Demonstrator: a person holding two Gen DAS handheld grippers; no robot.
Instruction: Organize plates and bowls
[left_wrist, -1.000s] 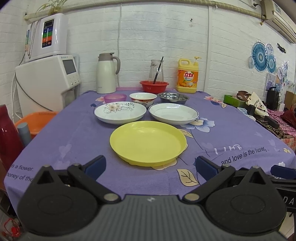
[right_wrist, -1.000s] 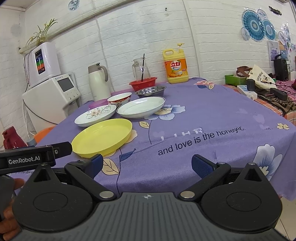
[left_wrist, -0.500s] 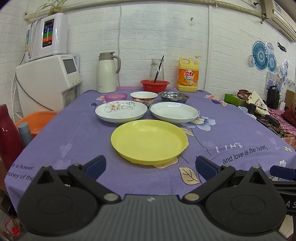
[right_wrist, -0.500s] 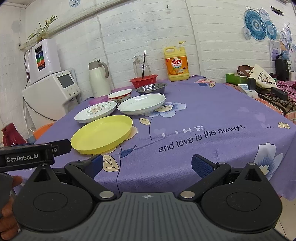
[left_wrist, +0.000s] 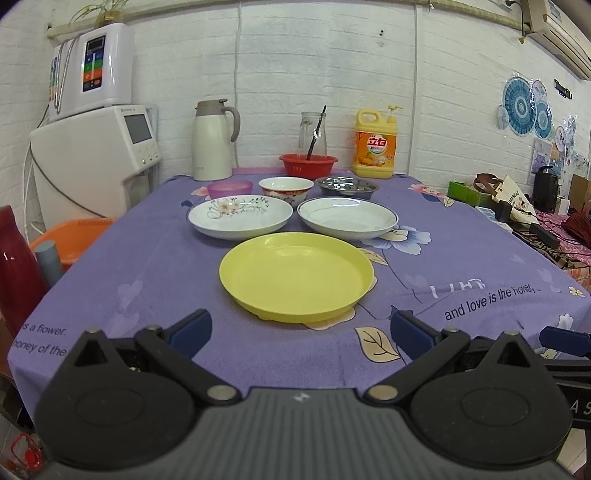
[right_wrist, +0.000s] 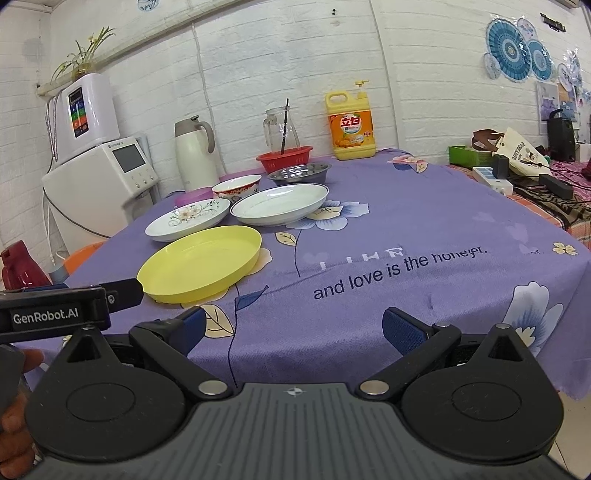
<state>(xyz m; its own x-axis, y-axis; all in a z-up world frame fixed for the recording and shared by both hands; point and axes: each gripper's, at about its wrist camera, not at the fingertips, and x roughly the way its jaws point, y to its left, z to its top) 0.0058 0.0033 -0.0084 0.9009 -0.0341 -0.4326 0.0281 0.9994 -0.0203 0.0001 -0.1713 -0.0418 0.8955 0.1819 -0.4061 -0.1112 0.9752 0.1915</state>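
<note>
A yellow plate (left_wrist: 295, 275) lies on the purple tablecloth (left_wrist: 147, 266) nearest me. Behind it sit a floral white plate (left_wrist: 240, 216) at left and a plain white plate (left_wrist: 347, 218) at right. Further back stand a pink bowl (left_wrist: 229, 189), a red-patterned bowl (left_wrist: 285, 187) and a steel bowl (left_wrist: 347, 185). My left gripper (left_wrist: 301, 328) is open and empty, just short of the yellow plate. My right gripper (right_wrist: 293, 328) is open and empty over the table's front edge, right of the yellow plate (right_wrist: 201, 264).
A red basket (left_wrist: 308, 164), glass jug (left_wrist: 313, 129), white thermos (left_wrist: 213, 140) and yellow detergent bottle (left_wrist: 375, 144) line the back wall. A white appliance (left_wrist: 92, 162) stands left of the table. Clutter lies on a side surface at right (left_wrist: 517, 210).
Both grippers have risen slightly and the view has tilted a little; the dishes have not moved. Both stay open.
</note>
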